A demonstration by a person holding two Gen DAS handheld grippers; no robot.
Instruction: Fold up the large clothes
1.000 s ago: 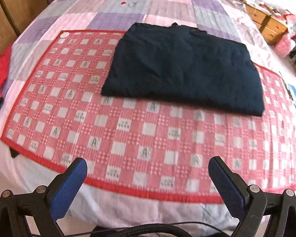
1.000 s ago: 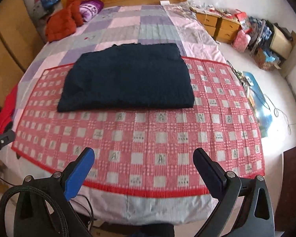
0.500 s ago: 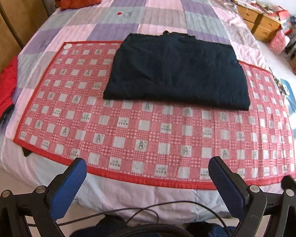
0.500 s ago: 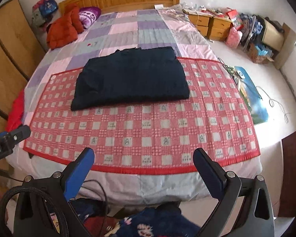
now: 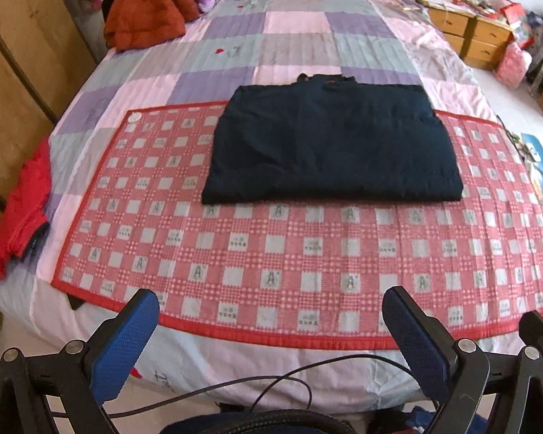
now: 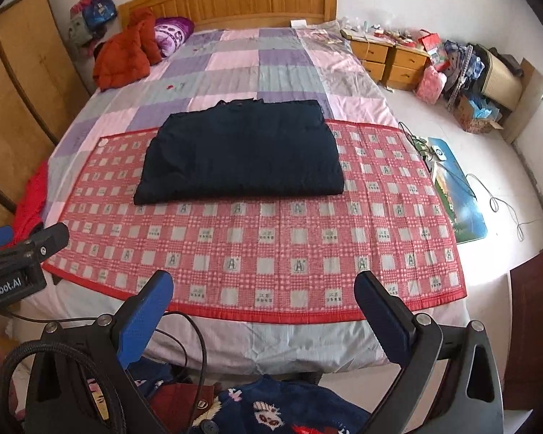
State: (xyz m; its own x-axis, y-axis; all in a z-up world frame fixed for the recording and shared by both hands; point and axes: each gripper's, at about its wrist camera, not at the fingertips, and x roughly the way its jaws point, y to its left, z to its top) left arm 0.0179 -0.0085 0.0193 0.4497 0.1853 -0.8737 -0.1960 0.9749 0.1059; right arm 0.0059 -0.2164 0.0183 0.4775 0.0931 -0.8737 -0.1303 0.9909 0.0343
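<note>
Lying at the bed's left edge, a red garment (image 5: 18, 209) spills over the side. Both the left gripper (image 5: 271, 329) and the right gripper (image 6: 264, 311) hang wide open with nothing between their blue pads, held back from the bed's foot. Ahead, the folded dark sweater (image 6: 240, 155) rests flat on the far half of the red checked mat (image 6: 271, 249). Wooden nightstands (image 6: 391, 59) stand right of the bed.
</note>
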